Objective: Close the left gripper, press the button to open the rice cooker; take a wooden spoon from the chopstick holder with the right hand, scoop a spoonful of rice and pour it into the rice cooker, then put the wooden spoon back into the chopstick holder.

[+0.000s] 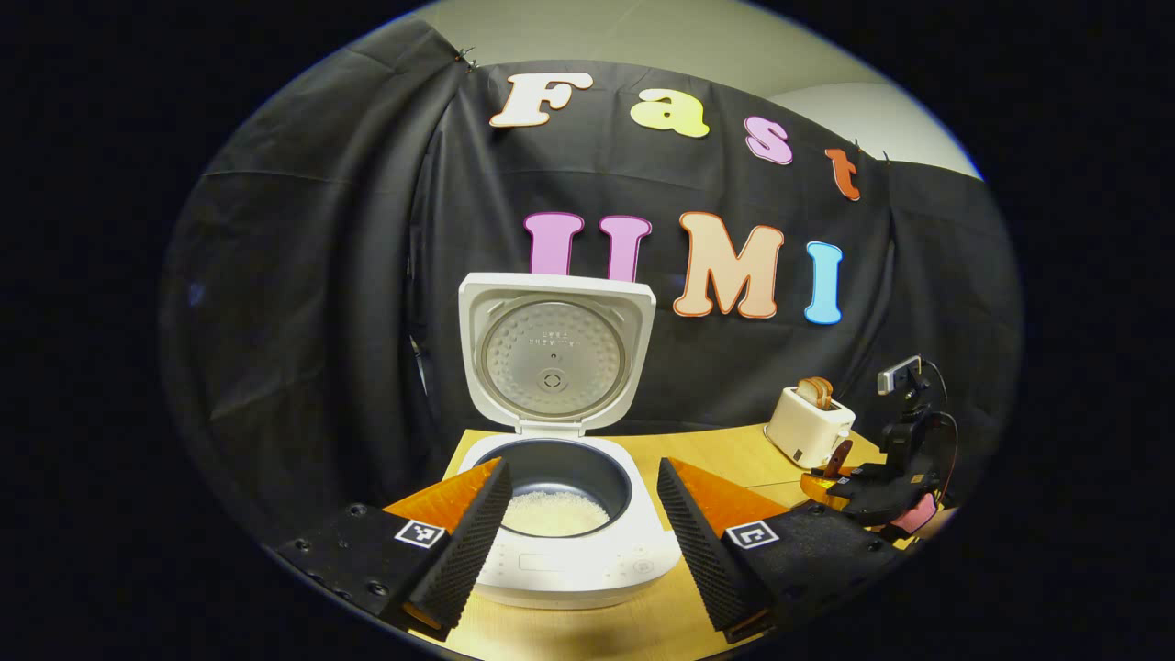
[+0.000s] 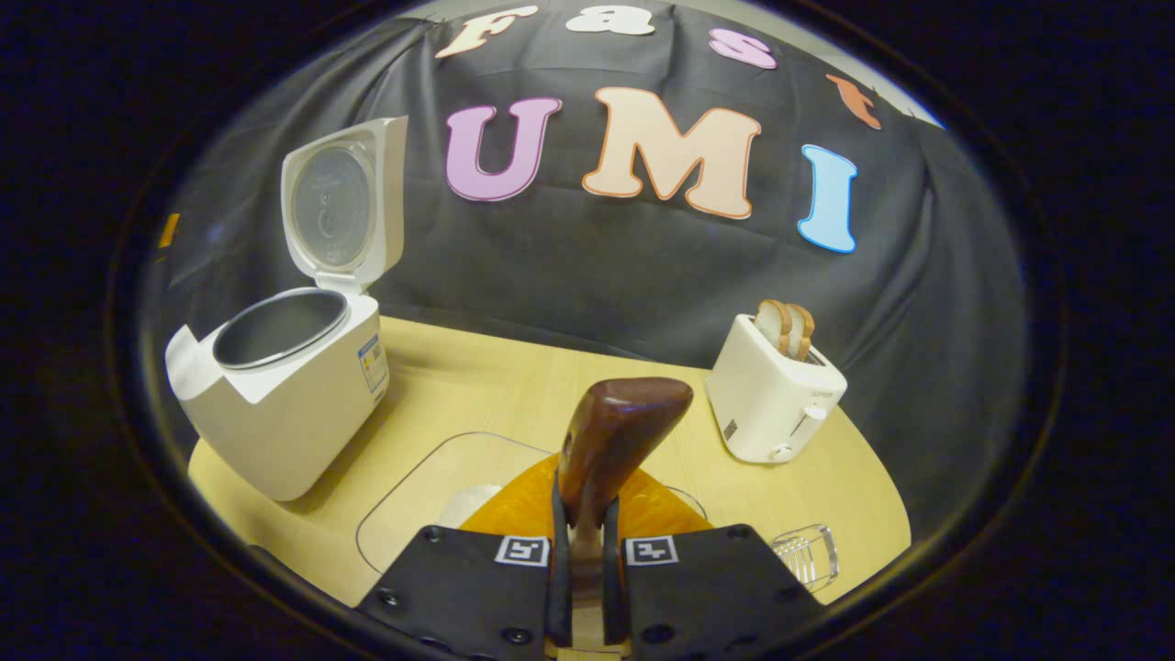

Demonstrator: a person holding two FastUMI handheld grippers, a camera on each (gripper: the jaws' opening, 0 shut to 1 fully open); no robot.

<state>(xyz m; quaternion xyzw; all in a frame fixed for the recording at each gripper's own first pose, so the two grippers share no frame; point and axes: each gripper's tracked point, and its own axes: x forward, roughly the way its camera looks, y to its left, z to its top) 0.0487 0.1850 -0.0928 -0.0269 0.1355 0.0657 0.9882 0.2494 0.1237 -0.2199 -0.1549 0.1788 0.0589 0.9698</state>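
Two tools, left [image 1: 580, 514] agape, right [image 2: 586, 514] clamping dark wooden spoon [image 2: 615, 436], rice cooker [image 1: 567, 496] open.

Rice cooker [image 2: 280, 404] lid [image 2: 344, 207] upright; pot mouth open; toaster [image 2: 776, 395] well apart

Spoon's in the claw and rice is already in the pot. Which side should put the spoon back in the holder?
Right, likely. The right claw is shut on the wooden spoon. The left claw is open before the rice cooker, holding nothing.
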